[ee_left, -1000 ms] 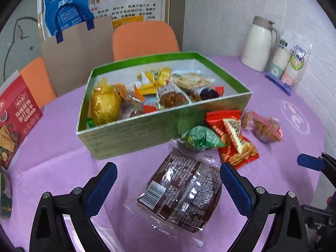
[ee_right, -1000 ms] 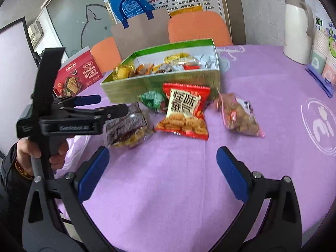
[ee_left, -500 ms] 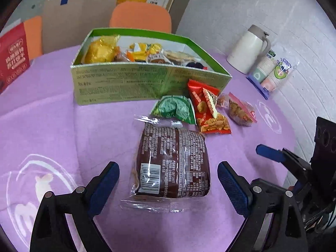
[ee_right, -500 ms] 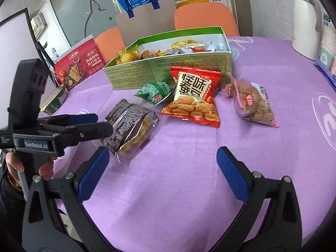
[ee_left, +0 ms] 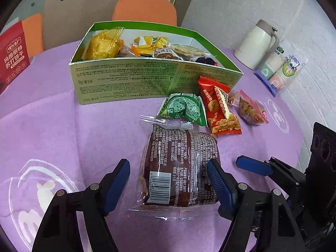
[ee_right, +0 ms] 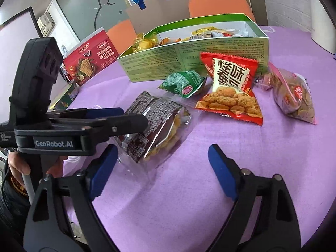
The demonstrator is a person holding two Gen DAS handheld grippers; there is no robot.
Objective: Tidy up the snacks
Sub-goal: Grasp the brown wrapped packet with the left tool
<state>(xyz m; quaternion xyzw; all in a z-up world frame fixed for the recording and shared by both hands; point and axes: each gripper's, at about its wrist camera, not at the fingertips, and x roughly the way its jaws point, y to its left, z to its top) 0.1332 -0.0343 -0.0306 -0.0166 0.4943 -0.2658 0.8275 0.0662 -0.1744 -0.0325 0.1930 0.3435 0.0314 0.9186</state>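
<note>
Both claws dropped nearer, left claw (ee_left: 168, 178) closing astride brown packet (ee_left: 180, 168).

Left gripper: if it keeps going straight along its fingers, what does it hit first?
The brown snack pack. It already lies between the left gripper's closing jaws, the right pad about touching its edge and the left pad still clear. Further along that line come the green packet and the green box.
</note>
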